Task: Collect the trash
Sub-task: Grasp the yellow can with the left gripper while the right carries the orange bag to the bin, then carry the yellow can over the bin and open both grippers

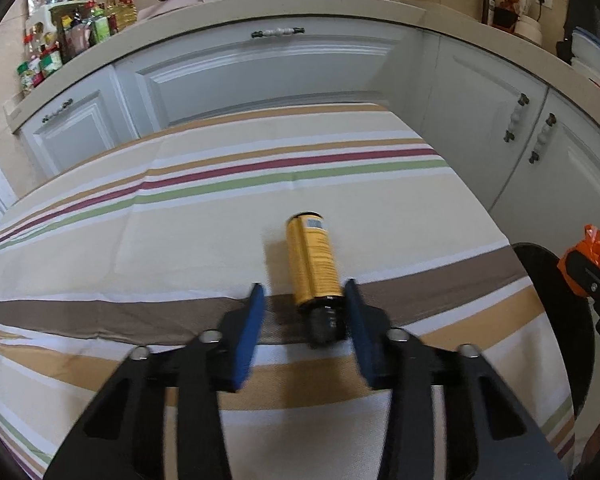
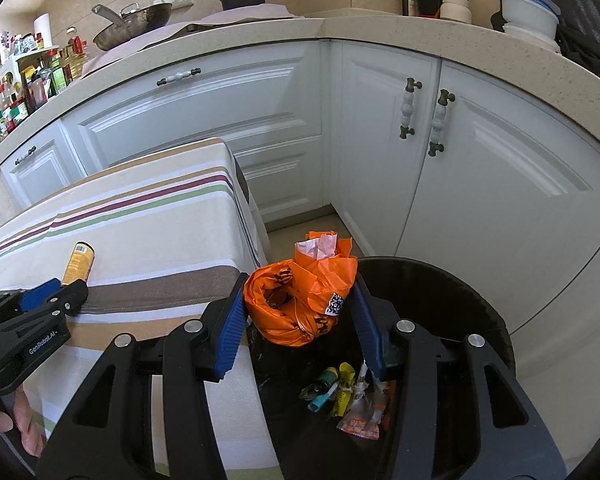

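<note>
Risk sits mostly with your left gripper (image 1: 304,300): its jaws bracket the dark cap end of the yellow bottle (image 1: 311,261), which lies on its side on the striped cloth (image 1: 140,240), base pointing to the far side. The right pad looks to be against the cap, while the left pad stands clear with a gap, so this is not yet a grip. Because the bottle is round and lying flat, a lopsided squeeze could roll it left or push it away across the cloth. The cap is also narrower than the body, so a pinch there may let the heavy end droop or slip out on the lift.

Your right gripper (image 2: 300,300) is clamped on a crumpled orange bag (image 2: 300,296), hanging over the black bin (image 2: 480,300), which already has scraps in it. The bag sits near the bin's left rim, beside the table edge; let go too far left and it may catch the rim or drop to the floor.

The cloth shows creases and could drag under a sliding pad. Beyond the table stand white cabinets (image 2: 460,160) under a speckled counter (image 2: 380,28), with pans at the far side and a crowded shelf of jars at the far left.
</note>
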A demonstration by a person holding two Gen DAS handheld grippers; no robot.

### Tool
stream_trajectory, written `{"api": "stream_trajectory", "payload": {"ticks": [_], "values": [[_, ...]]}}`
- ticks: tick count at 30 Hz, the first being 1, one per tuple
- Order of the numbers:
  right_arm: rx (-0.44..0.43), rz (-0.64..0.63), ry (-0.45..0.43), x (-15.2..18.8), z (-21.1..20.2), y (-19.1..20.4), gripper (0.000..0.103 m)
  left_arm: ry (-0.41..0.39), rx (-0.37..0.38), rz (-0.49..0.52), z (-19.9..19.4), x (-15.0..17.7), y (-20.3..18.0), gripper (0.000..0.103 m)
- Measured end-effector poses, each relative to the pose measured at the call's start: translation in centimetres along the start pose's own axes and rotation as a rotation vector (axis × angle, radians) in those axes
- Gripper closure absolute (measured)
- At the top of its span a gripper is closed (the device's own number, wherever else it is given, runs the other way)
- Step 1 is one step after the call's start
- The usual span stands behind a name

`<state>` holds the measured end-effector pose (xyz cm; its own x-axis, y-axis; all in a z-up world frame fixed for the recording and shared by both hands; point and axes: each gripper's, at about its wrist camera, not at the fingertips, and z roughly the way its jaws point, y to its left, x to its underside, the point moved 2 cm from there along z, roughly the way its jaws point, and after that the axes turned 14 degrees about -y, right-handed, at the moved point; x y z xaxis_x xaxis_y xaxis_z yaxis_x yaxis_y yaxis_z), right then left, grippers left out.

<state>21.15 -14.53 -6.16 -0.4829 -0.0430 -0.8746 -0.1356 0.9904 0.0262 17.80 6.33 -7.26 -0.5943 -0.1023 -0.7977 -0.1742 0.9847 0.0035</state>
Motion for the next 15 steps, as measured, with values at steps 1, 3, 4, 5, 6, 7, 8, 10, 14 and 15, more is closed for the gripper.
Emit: {"api": "stream_trajectory", "payload": {"ticks": [1,3,4,5,6,7,8,10,14,15], "values": [[0.000,0.000,0.001,0.0,0.0,0.0,0.055,0.002,0.006,-0.003,0.0,0.1,0.0,0.075],[0.000,0.001,0.001,0.0,0.0,0.0,0.055,0.001,0.011,-0.009,-0.1,0.1,0.1,0.078],[-0.001,0.000,0.001,0.0,0.0,0.0,0.055,0.000,0.015,-0.010,-0.1,0.1,0.1,0.078],[-0.001,-0.001,0.000,0.0,0.0,0.0,0.055,-0.003,0.016,-0.011,-0.2,0.2,0.2,0.078],[-0.001,-0.002,-0.001,0.0,-0.1,0.1,0.055,-0.007,0.016,-0.015,-0.3,0.2,0.3,0.078],[0.000,-0.005,-0.003,0.0,-0.1,0.1,0.055,-0.010,0.014,-0.016,-0.4,0.2,0.4,0.078],[-0.001,-0.006,-0.003,0.0,-0.1,0.2,0.055,-0.014,0.012,-0.019,-0.5,0.2,0.5,0.078],[-0.001,-0.009,-0.004,0.0,-0.3,0.4,0.055,-0.020,0.009,-0.019,-0.6,0.2,0.6,0.078],[0.003,-0.013,-0.010,0.1,-0.7,0.7,0.055,-0.049,0.005,-0.017,-1.4,0.1,0.7,0.078],[0.004,-0.014,-0.012,0.0,-0.8,0.7,0.055,-0.054,0.007,-0.020,-1.5,0.0,0.7,0.078]]}}
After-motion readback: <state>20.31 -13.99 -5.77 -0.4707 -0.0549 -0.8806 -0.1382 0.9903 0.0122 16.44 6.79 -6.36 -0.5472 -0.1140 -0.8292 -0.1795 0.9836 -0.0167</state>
